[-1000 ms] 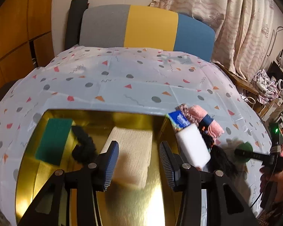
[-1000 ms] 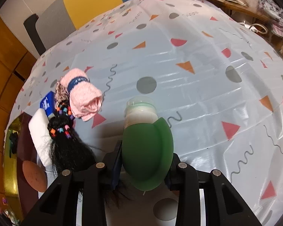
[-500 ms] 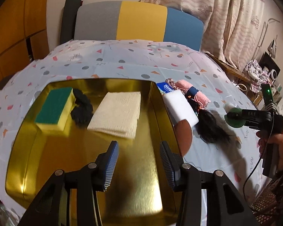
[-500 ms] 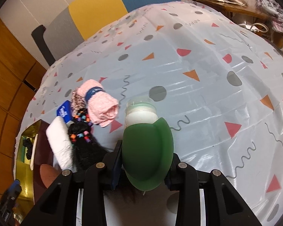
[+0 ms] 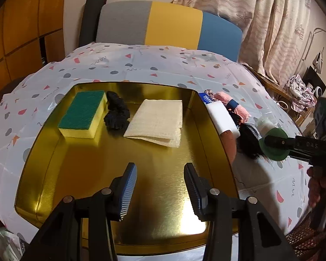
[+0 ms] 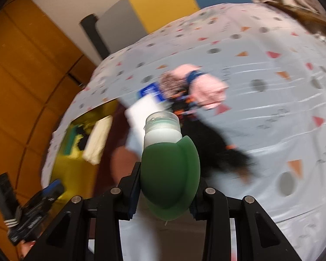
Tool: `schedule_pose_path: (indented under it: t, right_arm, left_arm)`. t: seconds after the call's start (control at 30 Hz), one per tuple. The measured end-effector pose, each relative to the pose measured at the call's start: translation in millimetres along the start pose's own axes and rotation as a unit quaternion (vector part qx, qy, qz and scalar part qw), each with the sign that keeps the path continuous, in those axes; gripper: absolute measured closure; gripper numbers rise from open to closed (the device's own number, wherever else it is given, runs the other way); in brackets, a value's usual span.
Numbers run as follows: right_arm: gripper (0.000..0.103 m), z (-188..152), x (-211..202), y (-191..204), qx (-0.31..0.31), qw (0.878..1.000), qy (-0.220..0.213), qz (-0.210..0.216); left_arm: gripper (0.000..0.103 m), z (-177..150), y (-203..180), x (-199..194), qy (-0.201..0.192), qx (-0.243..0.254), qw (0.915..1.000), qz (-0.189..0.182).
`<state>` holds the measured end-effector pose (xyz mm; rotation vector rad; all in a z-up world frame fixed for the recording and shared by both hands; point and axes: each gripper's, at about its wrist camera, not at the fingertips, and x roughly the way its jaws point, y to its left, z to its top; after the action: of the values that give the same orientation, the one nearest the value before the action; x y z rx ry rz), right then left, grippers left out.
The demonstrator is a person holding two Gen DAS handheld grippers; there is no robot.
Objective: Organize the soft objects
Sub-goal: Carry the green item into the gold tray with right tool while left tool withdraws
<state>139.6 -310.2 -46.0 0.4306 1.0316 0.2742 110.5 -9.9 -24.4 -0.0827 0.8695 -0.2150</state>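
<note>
Right gripper [image 6: 166,192] clamped on a green squeeze bottle [image 6: 170,174]: soft matte silicone body, teardrop shape, translucent flip cap pointing away from the camera. Pads press both sides of the body. Right wrist view is motion-blurred; bottle is held in the air above the tablecloth [image 6: 271,87], near the pile of loose items.

Left gripper [image 5: 160,187] open, nothing between its ribbed blue pads, hovering over the bare near part of the gold tray [image 5: 163,217].

Only the left view shows the tray contents sharply: a yellow sponge [image 5: 82,114] with a rough green scrub top at the far left corner, a black ruffled scrunchie [image 5: 116,117] touching its right side, and a folded cream waffle-weave cloth [image 5: 156,122] just beside the scrunchie. Tray is shiny brushed metal, rectangular, rounded corners, shallow wall. It also shows the right gripper from the side, with the bottle and a hand [image 5: 319,182] on the handle.

Only the right view shows the bottle's cap ridges and seam up close. It also catches the left gripper at the bottom left corner.

Pile right of the tray, on the cloth: white foam block [image 5: 222,119], blue tissue pack [image 5: 206,97], rolled pink towel [image 5: 239,108] with a blue band, black hair piece [image 5: 248,140] with coloured beads, brown rounded item [image 5: 229,142], blurred. Tablecloth is glossy plastic, white with grey dots and orange-pink triangles.
</note>
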Motion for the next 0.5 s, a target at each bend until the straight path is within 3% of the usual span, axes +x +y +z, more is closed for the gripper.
schedule_pose_path:
  t: [0.3,0.5]
  right_arm:
    - [0.066,7,32,95,-0.059,0.998,0.004,0.018]
    - [0.066,23,74,130,-0.087,0.995,-0.002,-0.042]
  left_arm:
    - [0.058,-2,22,-4,0.0,-0.034,0.9994,0.007]
    - [0.058,-6,28,-4,0.009,-0.043,0.999,0.007]
